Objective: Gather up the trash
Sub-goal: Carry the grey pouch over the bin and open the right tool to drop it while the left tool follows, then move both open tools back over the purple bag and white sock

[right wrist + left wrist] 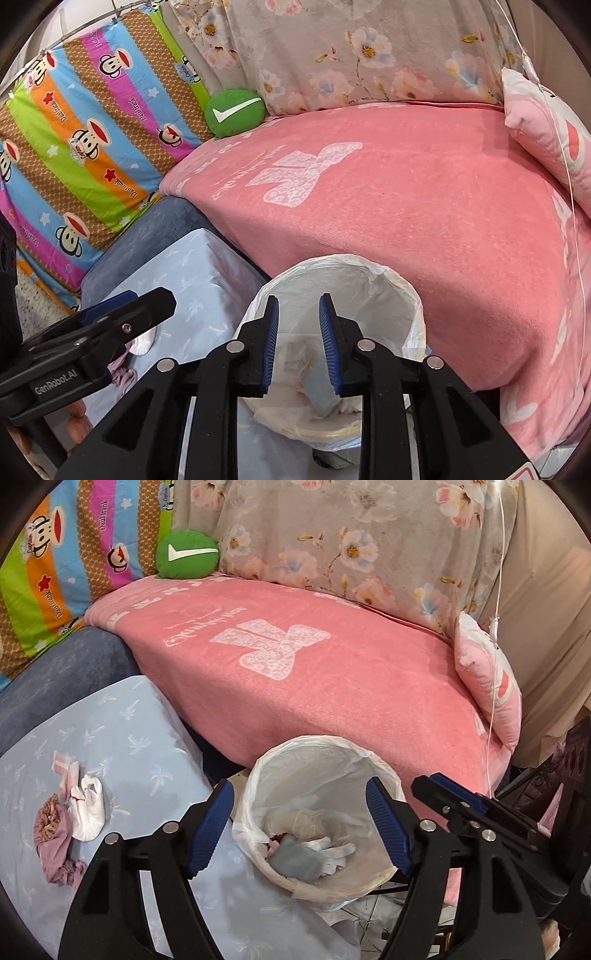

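Nearest to me, the left tongs [299, 829] stand spread wide with nothing between the blue pads, and the right tongs [297, 341] stand narrowly parted, also empty; both pairs hang over the mouth of the one trash bin [384, 768], side by side with little room between them. The bin's white liner [415, 332] folds over the rim, and inside lie collected scraps, among them a grey piece [299, 860] and white tissue [336, 847]. The bin sits wedged between the pale blue surface [122, 734] on its left and the edge of the pink blanket [332, 686] behind it, so free room lies mostly straight above. On the surface, well apart from the bin, remains one cluster of trash: a white crumpled wad [88, 808], a pink wrapper scrap [64, 771] and a mauve ruffled piece [55, 834]. Farther back I count three cushions: one green with a white tick [186, 555], one pink at the right [487, 675], one striped with cartoon monkeys [92, 147]. A thin white cord [496, 627] hangs down at the right edge.
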`<state>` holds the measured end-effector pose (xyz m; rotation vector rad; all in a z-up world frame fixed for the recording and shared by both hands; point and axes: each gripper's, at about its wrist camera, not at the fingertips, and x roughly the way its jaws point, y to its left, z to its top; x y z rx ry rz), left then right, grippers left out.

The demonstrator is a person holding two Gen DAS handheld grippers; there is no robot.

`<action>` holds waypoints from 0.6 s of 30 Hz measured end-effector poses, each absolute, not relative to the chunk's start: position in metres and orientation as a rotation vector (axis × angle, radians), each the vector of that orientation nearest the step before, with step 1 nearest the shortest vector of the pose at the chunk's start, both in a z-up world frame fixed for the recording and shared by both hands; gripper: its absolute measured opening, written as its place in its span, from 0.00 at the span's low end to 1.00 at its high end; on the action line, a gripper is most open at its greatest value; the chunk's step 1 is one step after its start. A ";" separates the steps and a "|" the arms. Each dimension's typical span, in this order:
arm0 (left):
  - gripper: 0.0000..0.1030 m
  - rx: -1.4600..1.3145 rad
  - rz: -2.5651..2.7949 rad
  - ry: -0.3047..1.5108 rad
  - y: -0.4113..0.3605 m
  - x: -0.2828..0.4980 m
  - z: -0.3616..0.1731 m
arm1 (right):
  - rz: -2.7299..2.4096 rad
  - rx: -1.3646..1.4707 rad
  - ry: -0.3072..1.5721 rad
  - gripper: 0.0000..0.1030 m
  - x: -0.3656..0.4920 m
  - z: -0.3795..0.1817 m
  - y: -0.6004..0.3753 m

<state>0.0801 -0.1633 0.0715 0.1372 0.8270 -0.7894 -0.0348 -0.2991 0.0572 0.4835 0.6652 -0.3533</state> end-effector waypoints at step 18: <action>0.69 0.065 -0.661 0.897 -0.115 0.099 0.054 | -0.254 0.440 0.706 0.25 -0.012 0.053 -0.256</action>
